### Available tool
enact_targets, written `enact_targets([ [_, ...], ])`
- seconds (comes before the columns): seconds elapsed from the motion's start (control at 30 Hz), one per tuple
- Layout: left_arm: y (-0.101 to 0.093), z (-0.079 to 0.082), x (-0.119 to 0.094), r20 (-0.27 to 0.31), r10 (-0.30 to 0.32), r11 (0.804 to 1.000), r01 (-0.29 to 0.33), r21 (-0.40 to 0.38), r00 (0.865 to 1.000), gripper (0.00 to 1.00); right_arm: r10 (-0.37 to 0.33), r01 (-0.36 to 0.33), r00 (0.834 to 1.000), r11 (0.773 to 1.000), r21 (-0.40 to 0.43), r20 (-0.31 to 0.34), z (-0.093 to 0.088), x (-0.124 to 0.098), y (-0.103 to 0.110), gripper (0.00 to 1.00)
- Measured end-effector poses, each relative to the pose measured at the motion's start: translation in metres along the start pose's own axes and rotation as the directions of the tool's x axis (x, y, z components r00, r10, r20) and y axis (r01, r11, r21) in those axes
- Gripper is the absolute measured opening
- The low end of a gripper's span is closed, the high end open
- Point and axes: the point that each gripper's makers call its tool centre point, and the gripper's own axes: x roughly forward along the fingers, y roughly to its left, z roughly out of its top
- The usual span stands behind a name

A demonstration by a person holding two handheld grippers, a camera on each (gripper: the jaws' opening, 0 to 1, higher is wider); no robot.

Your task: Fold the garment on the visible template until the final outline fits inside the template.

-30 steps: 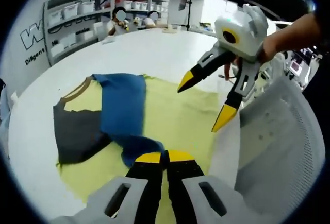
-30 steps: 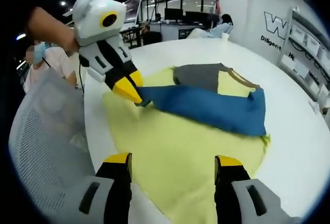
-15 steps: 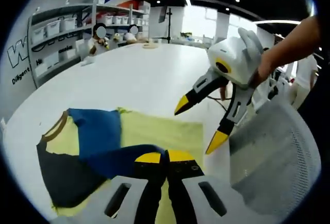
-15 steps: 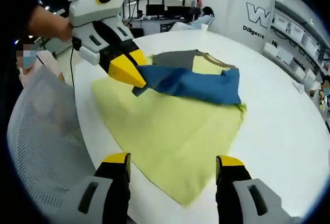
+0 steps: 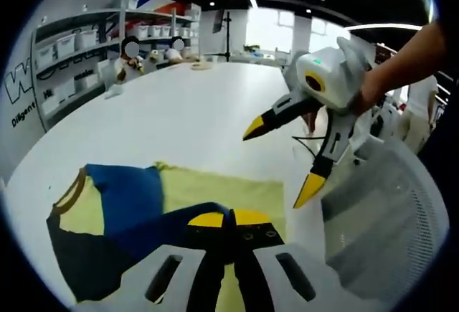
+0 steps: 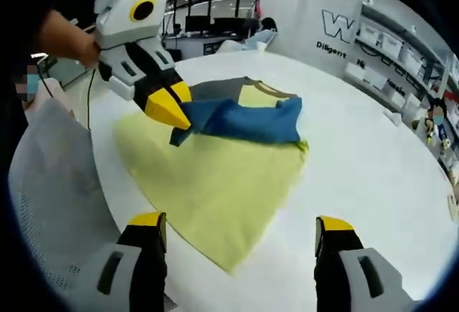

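— Start at the left of the right gripper view. What's there?

— A grey mesh chair back, then the left tongs held by a hand. Their yellow tips are pinched together on a blue flap of the t-shirt, lifting that edge off the cloth.

— And the garment itself?

— Blue and dark grey with a tan collar, lying across the far part of the pale yellow template on the round white worktop. The blue part is folded over the grey.

— The right tongs?

— The right tongs stand wide apart at the bottom of that view, holding nothing, above the template's near corner.

— Now the left gripper view, same order.

— The t-shirt at the lower left on the template, blue cloth running into the closed tips of the left tongs. Further right the right tongs hang spread in the air (a hand behind them), then the chair back. Shelving with white bins lines the far wall.
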Motion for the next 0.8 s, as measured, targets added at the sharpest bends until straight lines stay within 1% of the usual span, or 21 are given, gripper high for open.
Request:
enact_targets([
  [0.1,0.002,0.004,0.007,0.006,-0.001,1.0,0.001,-0.009,1.0,0.01,-0.015,0.015,1.0,1.0,0.009,-0.002,-0.004,-0.005,-0.005,0.85],
  [0.17,0.004,0.007,0.012,0.011,-0.001,1.0,0.001,-0.028,1.0,0.01,-0.026,0.027,1.0,0.999,0.02,-0.007,-0.008,-0.008,-0.008,0.85],
  [0.23,0.004,0.011,0.016,0.019,-0.002,0.999,0.003,-0.043,1.0,0.01,-0.035,0.035,0.999,0.999,0.03,-0.009,-0.011,-0.012,-0.01,0.85],
  [0.27,0.004,0.016,0.018,0.03,-0.004,0.999,0.005,-0.054,1.0,0.01,-0.039,0.039,0.999,0.999,0.032,-0.01,-0.013,-0.014,-0.011,0.85],
  [0.3,0.004,0.02,0.018,0.042,-0.003,0.999,0.005,-0.046,0.999,0.01,-0.042,0.043,0.999,0.999,0.033,-0.012,-0.014,-0.016,-0.012,0.85],
  [0.33,0.003,0.025,0.02,0.061,-0.004,1.0,0.005,-0.018,0.998,0.01,-0.044,0.044,0.999,0.998,0.033,-0.013,-0.016,-0.017,-0.013,0.85],
  [0.47,-0.001,0.03,0.025,0.068,-0.017,1.0,0.017,-0.005,0.998,0.01,-0.058,0.059,0.998,0.997,0.047,-0.019,-0.02,-0.023,-0.017,0.85],
  [0.5,-0.006,0.033,0.027,0.09,-0.043,0.999,0.043,0.008,0.995,0.01,-0.061,0.062,0.998,0.997,0.049,-0.019,-0.02,-0.023,-0.017,0.85],
  [0.53,-0.01,0.035,0.027,0.1,-0.065,0.998,0.064,0.014,0.993,0.03,-0.064,0.065,0.998,0.997,0.052,-0.02,-0.021,-0.024,-0.018,0.85],
  [0.57,-0.011,0.036,0.028,0.105,-0.066,0.998,0.065,0.012,0.992,0.07,-0.065,0.066,0.998,0.996,0.052,-0.018,-0.021,-0.025,-0.017,0.85],
  [0.6,-0.013,0.035,0.029,0.099,-0.065,0.998,0.063,0.023,0.993,0.13,-0.067,0.067,0.998,0.996,0.053,-0.017,-0.021,-0.026,-0.017,0.86],
  [0.63,-0.014,0.036,0.03,0.104,-0.057,0.998,0.052,0.046,0.993,0.22,-0.066,0.067,0.998,0.996,0.055,-0.019,-0.021,-0.026,-0.016,0.86],
  [0.67,-0.015,0.037,0.032,0.107,-0.055,0.997,0.048,0.065,0.993,0.29,-0.066,0.067,0.998,0.996,0.055,-0.021,-0.022,-0.026,-0.016,0.86],
  [0.7,-0.017,0.036,0.032,0.104,-0.06,0.997,0.053,0.064,0.993,0.34,-0.065,0.066,0.998,0.996,0.054,-0.022,-0.022,-0.026,-0.015,0.86],
  [0.73,-0.019,0.034,0.033,0.097,-0.071,0.995,0.064,0.072,0.993,0.37,-0.064,0.065,0.998,0.997,0.053,-0.02,-0.021,-0.026,-0.014,0.86],
  [0.77,-0.02,0.032,0.032,0.086,-0.073,0.995,0.066,0.078,0.994,0.37,-0.062,0.063,0.998,0.997,0.052,-0.019,-0.021,-0.026,-0.014,0.86],
  [0.8,-0.022,0.027,0.032,0.067,-0.076,0.993,0.069,0.1,0.995,0.37,-0.062,0.063,0.998,0.997,0.05,-0.018,-0.02,-0.027,-0.013,0.86],
])
